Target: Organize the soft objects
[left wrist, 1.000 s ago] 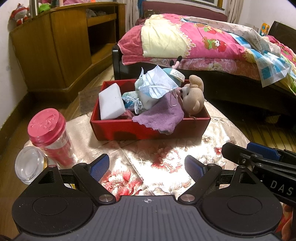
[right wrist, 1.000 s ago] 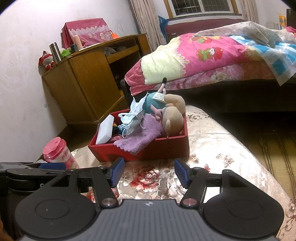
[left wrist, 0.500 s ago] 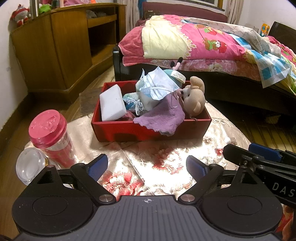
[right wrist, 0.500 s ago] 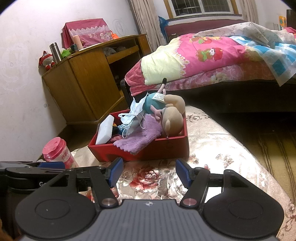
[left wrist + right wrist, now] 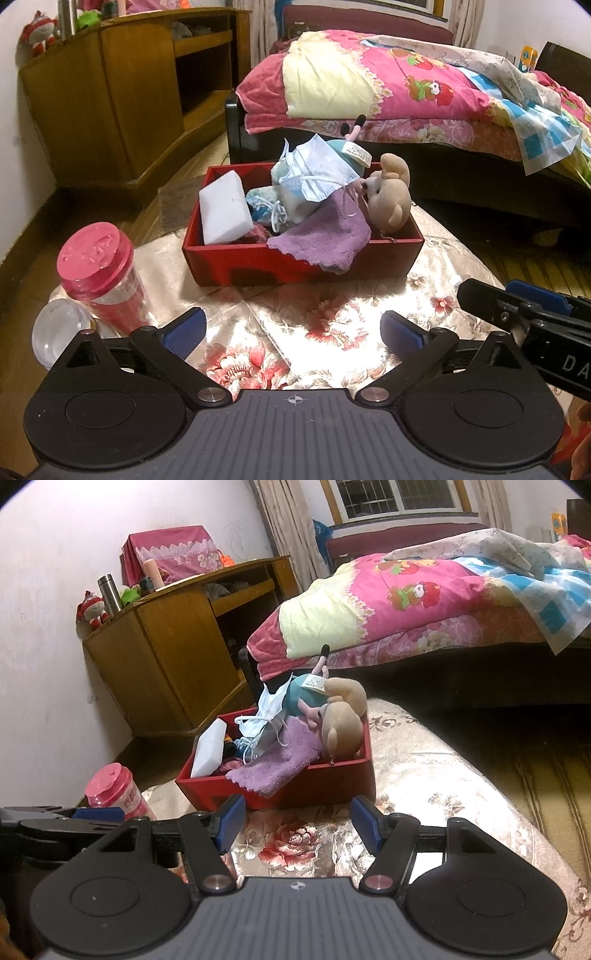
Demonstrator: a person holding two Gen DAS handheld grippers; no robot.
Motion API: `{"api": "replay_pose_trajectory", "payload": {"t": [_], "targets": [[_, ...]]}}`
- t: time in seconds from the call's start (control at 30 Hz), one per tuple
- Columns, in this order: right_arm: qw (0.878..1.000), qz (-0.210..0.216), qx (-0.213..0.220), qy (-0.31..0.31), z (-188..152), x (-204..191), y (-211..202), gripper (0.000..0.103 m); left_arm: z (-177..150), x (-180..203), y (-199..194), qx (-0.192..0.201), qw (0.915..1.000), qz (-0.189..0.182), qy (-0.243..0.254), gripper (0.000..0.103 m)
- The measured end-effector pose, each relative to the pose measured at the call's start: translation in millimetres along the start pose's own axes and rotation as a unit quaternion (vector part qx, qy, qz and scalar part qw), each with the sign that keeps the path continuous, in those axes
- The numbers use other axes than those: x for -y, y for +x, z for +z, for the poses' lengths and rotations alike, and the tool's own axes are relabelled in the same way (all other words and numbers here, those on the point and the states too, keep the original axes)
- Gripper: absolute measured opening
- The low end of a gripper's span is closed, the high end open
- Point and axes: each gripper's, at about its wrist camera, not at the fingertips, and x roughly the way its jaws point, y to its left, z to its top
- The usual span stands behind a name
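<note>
Left wrist view: I am opening my empty left tool [image 5: 291, 328] wide, likely finishing up, since the box [image 5: 295, 258] is already holding the soft things.

Teal plush toy [image 5: 334, 147] — mostly hidden under face mask [image 5: 317, 168].

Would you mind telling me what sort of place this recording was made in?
Most likely a home bedroom: a bed with a pink quilt, a wooden cabinet, and a curtained window.
</note>
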Motion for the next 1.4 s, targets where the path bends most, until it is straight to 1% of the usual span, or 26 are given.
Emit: {"api": "replay_pose_trajectory", "payload": {"t": [0.27,0.8,1.2,1.4], "targets": [[1.0,0.0,0.003,0.003,0,1,-2,0.035,0,0,0,0.003,1.0,-0.009,0.0,0.097],[1.0,0.002,0.002,0.009,1,4,-1,0.035,1,0,-2,0.007,0.9999,-0.007,-0.006,0.097],[1.0,0.0,0.0,0.019,2,7,-1,0.035,0,2,-6,0.023,0.9997,-0.002,0.003,0.097],[0.999,-0.001,-0.002,0.034,3,12,-1,0.037,1,-1,0,0.003,1.0,-0.004,-0.008,0.097]]}}
